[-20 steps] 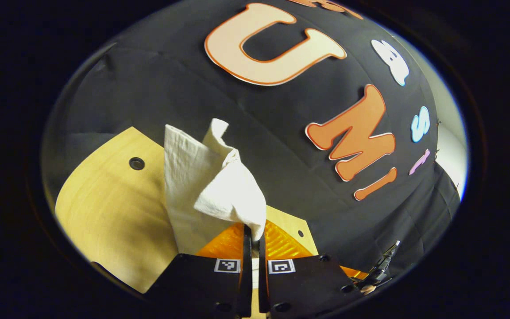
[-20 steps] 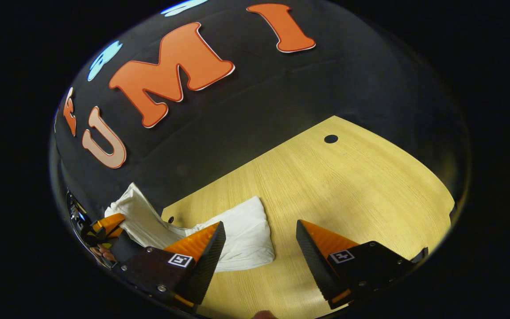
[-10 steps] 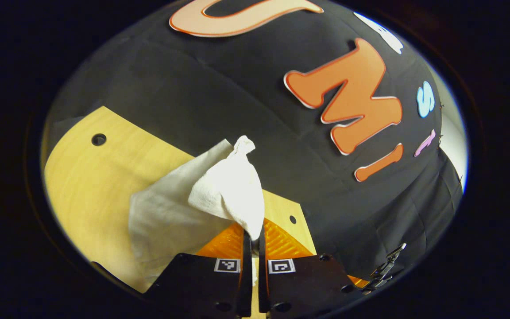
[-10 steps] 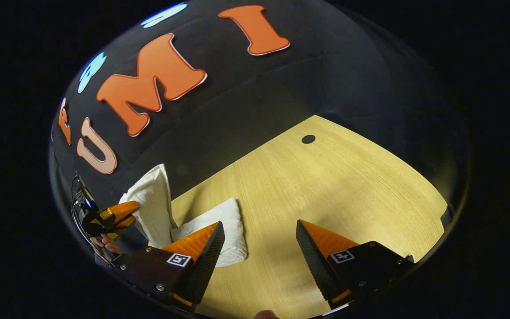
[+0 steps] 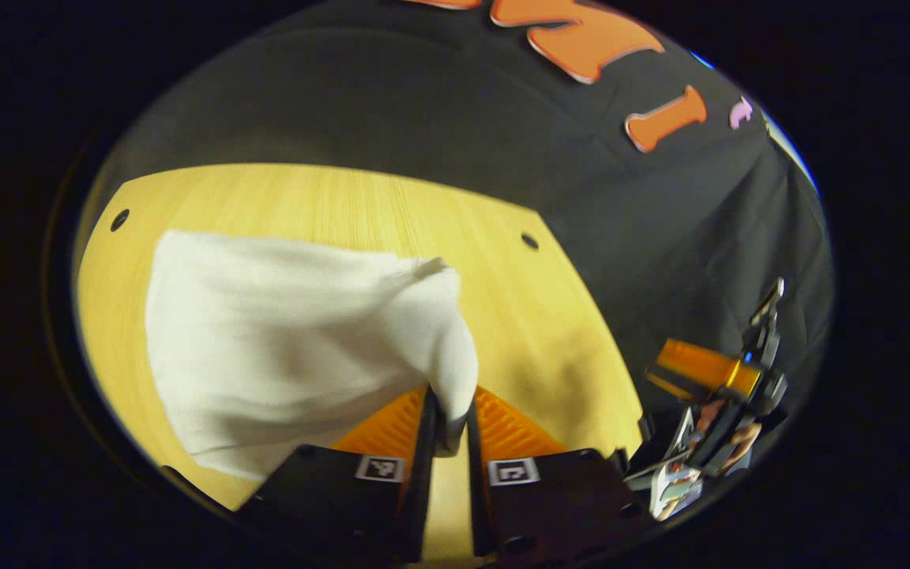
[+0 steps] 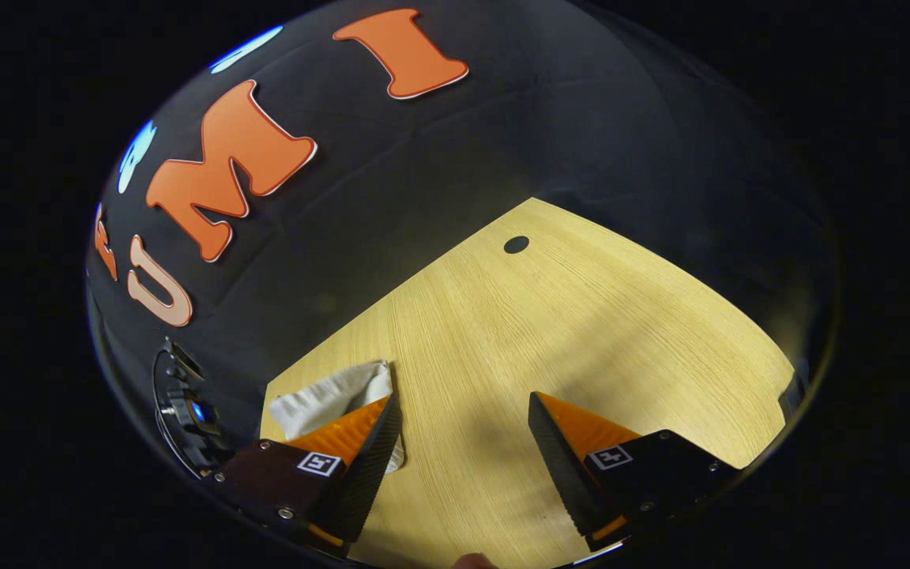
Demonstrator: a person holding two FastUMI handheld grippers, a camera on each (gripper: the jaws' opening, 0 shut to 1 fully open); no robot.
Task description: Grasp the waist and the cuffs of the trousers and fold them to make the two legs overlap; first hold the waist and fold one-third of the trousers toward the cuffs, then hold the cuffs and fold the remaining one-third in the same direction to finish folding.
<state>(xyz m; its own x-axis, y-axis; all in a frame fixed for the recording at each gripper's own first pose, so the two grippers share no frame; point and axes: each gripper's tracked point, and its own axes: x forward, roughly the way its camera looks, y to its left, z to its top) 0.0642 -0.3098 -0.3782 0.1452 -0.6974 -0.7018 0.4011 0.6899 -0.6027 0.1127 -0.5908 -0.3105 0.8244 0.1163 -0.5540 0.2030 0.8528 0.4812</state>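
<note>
Across the pale wooden tabletop (image 5: pixel 502 261) your left claw (image 5: pixel 447 415) pinches a corner of the white trousers (image 5: pixel 281 340), draped centre-left, to carry the fold, while your right claw (image 6: pixel 463 427) hangs open, unladen.

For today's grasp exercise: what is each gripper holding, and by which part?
Left gripper pinches the white trousers at a bunched edge; right gripper is open, holding nothing.

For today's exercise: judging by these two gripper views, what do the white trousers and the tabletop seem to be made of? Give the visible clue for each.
Trousers: soft woven cloth, probably cotton, matte white; they drape and crease where the left gripper pinches them.
Tabletop: pale wood or wood-look laminate, smooth with a slight sheen; fine straight grain lines and round drilled holes. Which of the two is unclear.
</note>
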